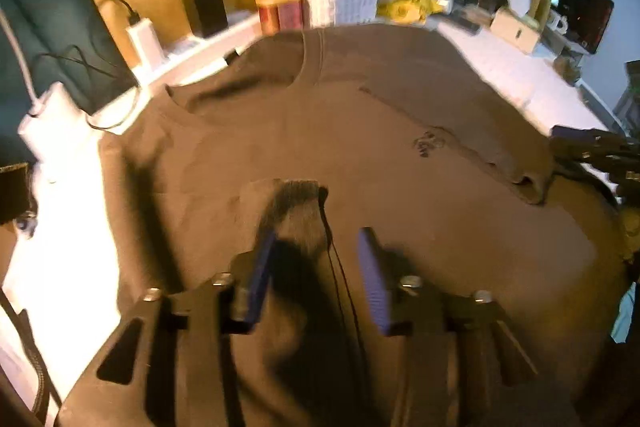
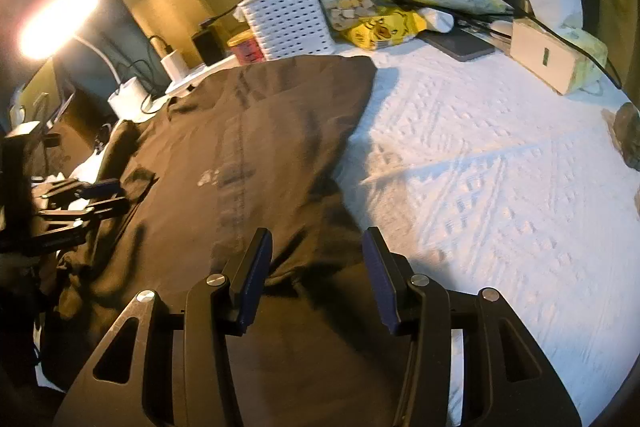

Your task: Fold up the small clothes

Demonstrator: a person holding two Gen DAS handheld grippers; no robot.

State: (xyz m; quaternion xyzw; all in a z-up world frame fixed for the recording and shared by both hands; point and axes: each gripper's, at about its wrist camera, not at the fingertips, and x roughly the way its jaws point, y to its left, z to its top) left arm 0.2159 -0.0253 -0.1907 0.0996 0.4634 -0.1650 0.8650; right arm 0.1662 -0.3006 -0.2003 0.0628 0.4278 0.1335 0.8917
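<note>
Left gripper (image 1: 318,267): jaws part-open, a raised fold of the brown shirt (image 1: 360,131) sits between the blue pads (image 1: 260,279), lying against the left pad, clear gap to the right pad, so no grip I can confirm; thin dark thread hangs from the fold, centre frame. Right gripper (image 2: 316,267): jaws at medium width over the shirt's (image 2: 248,155) near right edge, cloth under and between the pads, nothing pinched. Shirt lies spread on the white textured cover (image 2: 500,187), neckline toward top centre in the left wrist view, small print right of centre, right sleeve folded in over the body. Left wrist view is motion-blurred. Right gripper shows at the right edge of the left view (image 1: 600,155), left gripper at the left edge of the right view (image 2: 86,201), near a cloth flap. Behind the shirt: white slotted basket (image 2: 288,23), red tin (image 2: 248,49), yellow packet (image 2: 380,25), tissue box (image 2: 548,59), lit lamp (image 2: 56,23) upper left
</note>
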